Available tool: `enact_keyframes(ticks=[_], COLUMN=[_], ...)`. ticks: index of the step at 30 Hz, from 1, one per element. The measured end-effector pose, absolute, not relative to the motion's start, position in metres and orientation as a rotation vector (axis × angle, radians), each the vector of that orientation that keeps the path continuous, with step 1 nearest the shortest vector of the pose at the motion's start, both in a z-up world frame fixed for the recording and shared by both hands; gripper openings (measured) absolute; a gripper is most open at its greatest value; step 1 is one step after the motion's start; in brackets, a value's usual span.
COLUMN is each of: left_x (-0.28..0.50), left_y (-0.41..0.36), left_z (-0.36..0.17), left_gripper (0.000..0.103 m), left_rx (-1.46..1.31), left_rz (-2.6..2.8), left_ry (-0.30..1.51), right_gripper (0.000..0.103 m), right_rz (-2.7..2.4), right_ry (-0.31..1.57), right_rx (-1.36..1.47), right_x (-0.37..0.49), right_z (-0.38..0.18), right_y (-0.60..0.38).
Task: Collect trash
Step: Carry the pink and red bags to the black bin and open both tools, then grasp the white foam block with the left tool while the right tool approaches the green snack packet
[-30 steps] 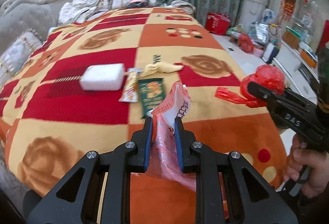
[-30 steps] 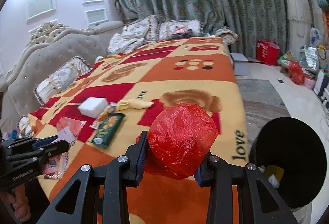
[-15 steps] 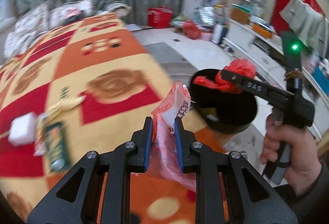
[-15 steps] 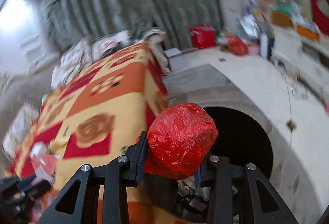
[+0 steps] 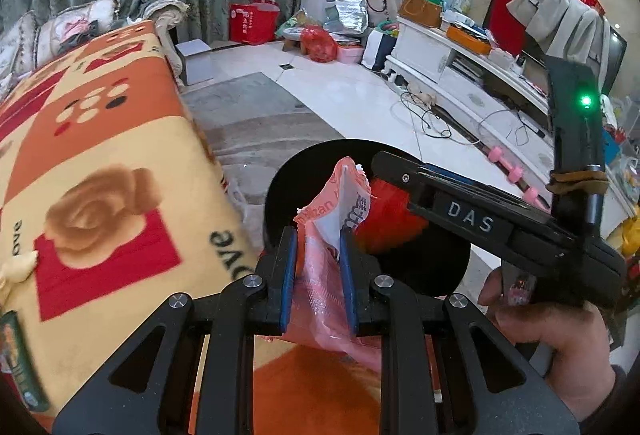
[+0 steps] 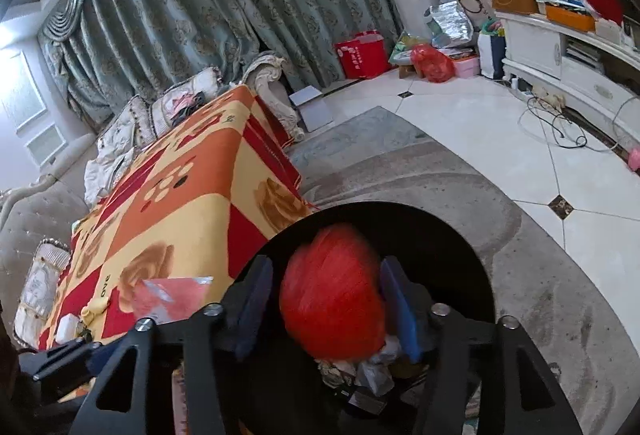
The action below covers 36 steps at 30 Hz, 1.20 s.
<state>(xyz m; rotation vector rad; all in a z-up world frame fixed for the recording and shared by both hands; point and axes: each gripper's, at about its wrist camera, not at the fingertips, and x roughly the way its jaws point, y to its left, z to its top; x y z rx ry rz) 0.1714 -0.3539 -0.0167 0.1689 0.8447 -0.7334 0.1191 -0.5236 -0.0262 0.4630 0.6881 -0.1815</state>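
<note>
The step in hand is judged to be the drop into the bin: both pieces of trash are being carried over the black bin [image 6: 460,247] standing on the rug beside the bed [image 5: 100,163].

Right tongs [image 6: 332,309]: the jaws have just been opening and are now standing spread. The red plastic bag [image 6: 332,295] is sitting between them, blurred, with a gap showing on either side, so the pads are not pressing on it. It appears to be falling free toward the bin's mouth, directly above the crumpled paper scraps [image 6: 360,367] already lying inside. In the left wrist view the same red bag is showing just under the right tongs' tip, over the bin opening.

Left tongs [image 5: 318,263]: pressed together and pinching the pink wrapper [image 5: 336,219], which is standing upright between the blue pads with its torn top leaning toward the bin. The wrapper is sitting at the bin's near edge, not yet squarely over the opening.

Next move, as judged: the left tongs are needing to go a little further over the bin, clear of the right tongs, and then spread to let the wrapper fall. The light film may cling to a pad.

A green packet [image 5: 16,359] is lying on the bed, uncollected.
</note>
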Motion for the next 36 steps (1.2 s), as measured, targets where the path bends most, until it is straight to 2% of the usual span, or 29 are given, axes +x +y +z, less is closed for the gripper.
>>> enact_keyframes(ticks=[2, 5, 6, 7, 8, 10, 16, 22, 30, 36], left_x=[0.176, 0.185, 0.187, 0.188, 0.189, 0.187, 0.184, 0.178, 0.173, 0.2], left_y=[-0.358, -0.362, -0.365, -0.367, -0.369, -0.366, -0.346, -0.292, -0.163, -0.035], left_z=[-0.022, -0.032, -0.034, -0.035, -0.035, -0.033, -0.025, -0.007, 0.019, 0.01], left_gripper=[0.019, 0.02, 0.023, 0.033, 0.049, 0.069, 0.069, 0.069, 0.069, 0.069], left_rx=[0.156, 0.139, 0.135, 0.13, 0.127, 0.12, 0.094, 0.05, 0.091, 0.046], left_rz=[-0.732, -0.722, -0.718, -0.722, -0.724, -0.71, -0.685, -0.602, -0.41, -0.193], left_ry=[0.858, 0.884, 0.892, 0.899, 0.902, 0.886, 0.866, 0.828, 0.726, 0.725], right_gripper=[0.064, 0.064, 0.065, 0.065, 0.065, 0.065, 0.065, 0.065, 0.065, 0.065], right_rz=[-0.217, -0.27, -0.297, -0.324, -0.343, -0.36, -0.341, -0.31, 0.07, 0.372], right_ry=[0.687, 0.662, 0.651, 0.639, 0.624, 0.609, 0.608, 0.597, 0.696, 0.776], right_rx=[0.472, 0.495, 0.496, 0.501, 0.512, 0.521, 0.495, 0.488, 0.432, 0.379], right_x=[0.117, 0.112, 0.11, 0.107, 0.105, 0.102, 0.106, 0.111, 0.138, 0.14], right_z=[-0.027, -0.025, -0.023, -0.02, -0.018, -0.015, -0.008, -0.004, -0.005, -0.016], right_y=[-0.528, -0.538, -0.54, -0.543, -0.545, -0.546, -0.537, -0.524, -0.439, -0.347])
